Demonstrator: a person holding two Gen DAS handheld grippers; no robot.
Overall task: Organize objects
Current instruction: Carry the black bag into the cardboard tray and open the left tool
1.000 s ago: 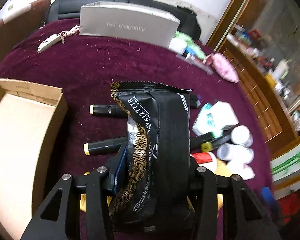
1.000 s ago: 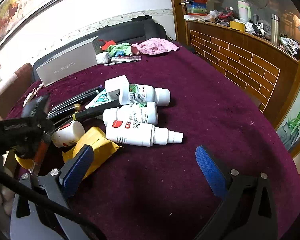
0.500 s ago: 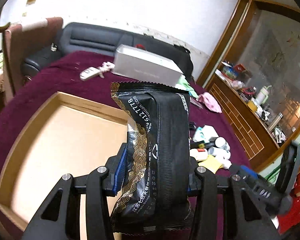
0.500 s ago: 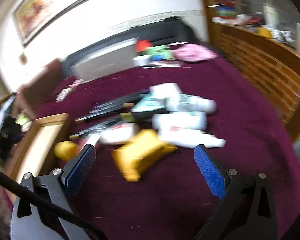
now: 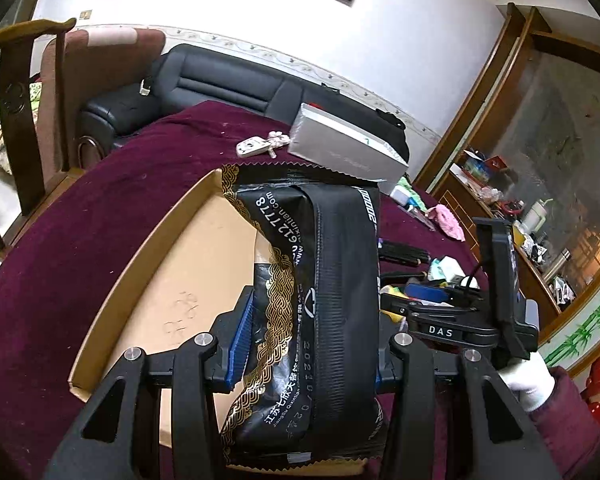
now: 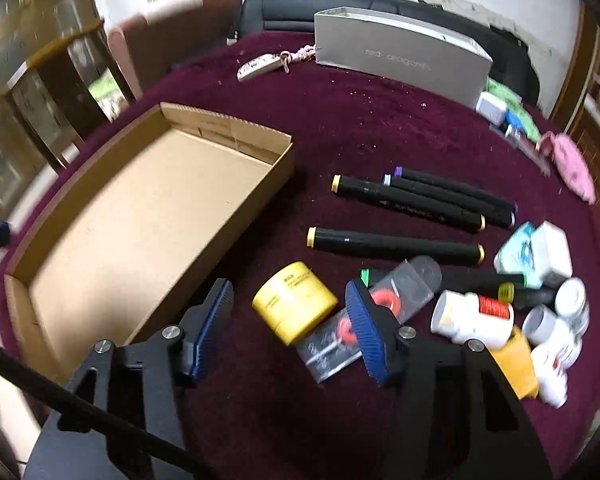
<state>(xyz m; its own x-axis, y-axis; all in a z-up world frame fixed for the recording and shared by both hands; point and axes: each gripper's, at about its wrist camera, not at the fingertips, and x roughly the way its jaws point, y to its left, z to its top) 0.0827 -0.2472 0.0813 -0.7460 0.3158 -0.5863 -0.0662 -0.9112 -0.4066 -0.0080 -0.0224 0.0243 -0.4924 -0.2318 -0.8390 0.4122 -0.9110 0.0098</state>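
My left gripper (image 5: 306, 344) is shut on a black snack packet (image 5: 320, 300) with gold trim and holds it above the shallow cardboard box (image 5: 148, 264). The box also shows in the right wrist view (image 6: 148, 216), empty inside. My right gripper (image 6: 292, 332) is open, its fingers either side of a yellow round jar (image 6: 294, 306) lying on the maroon cloth. A clear tube with red rings (image 6: 380, 312) lies against its right finger. Black markers (image 6: 396, 242) and white bottles (image 6: 472, 318) lie to the right.
A grey box (image 6: 400, 60) and a white key fob (image 6: 258, 68) lie at the table's far side. A pink cloth (image 6: 576, 168) and small items sit at the right. A yellow packet (image 6: 514, 364) lies near the bottles. A chair (image 5: 32, 92) stands left.
My left gripper has carried the black packet left, from over the markers to over the cardboard box. My right gripper has swung left to the yellow jar and narrowed its opening.
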